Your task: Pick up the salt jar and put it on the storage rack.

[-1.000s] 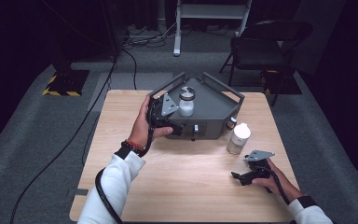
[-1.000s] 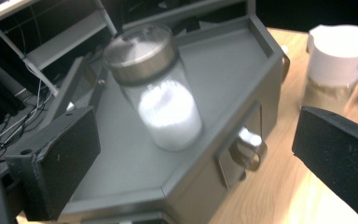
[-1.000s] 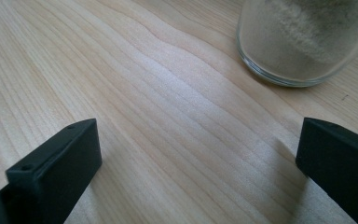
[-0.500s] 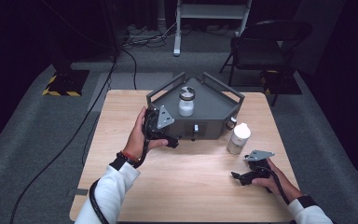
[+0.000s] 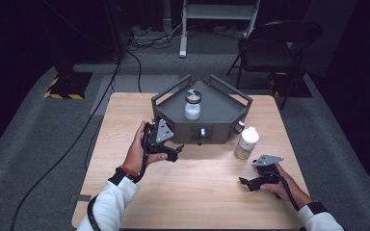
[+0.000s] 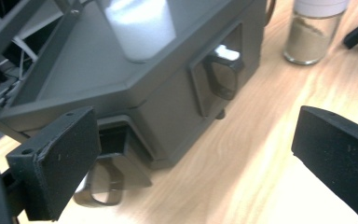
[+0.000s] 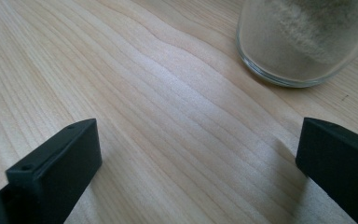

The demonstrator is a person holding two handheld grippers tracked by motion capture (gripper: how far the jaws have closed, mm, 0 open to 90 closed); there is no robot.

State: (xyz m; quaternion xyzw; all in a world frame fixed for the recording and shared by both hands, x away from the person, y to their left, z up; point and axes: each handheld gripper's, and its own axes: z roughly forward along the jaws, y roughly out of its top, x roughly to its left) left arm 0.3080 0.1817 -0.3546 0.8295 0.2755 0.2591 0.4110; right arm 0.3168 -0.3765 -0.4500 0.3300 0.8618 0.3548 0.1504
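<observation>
- Jaws of your left gripper (image 5: 173,153) stand wide apart, gripping nothing; the grey box (image 5: 217,115) sits just ahead of them, its front latch (image 6: 219,74) between the tips.
- Your right gripper (image 5: 250,182) rests on the table (image 5: 212,192), equally wide and empty, with the spice jar (image 5: 246,142) near, ahead of its tips.

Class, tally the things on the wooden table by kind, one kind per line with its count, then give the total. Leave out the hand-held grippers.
Grey three-sided rack: 1
Glass jars: 2, one on the rack, one with a white lid on the table
Total: 3
</observation>
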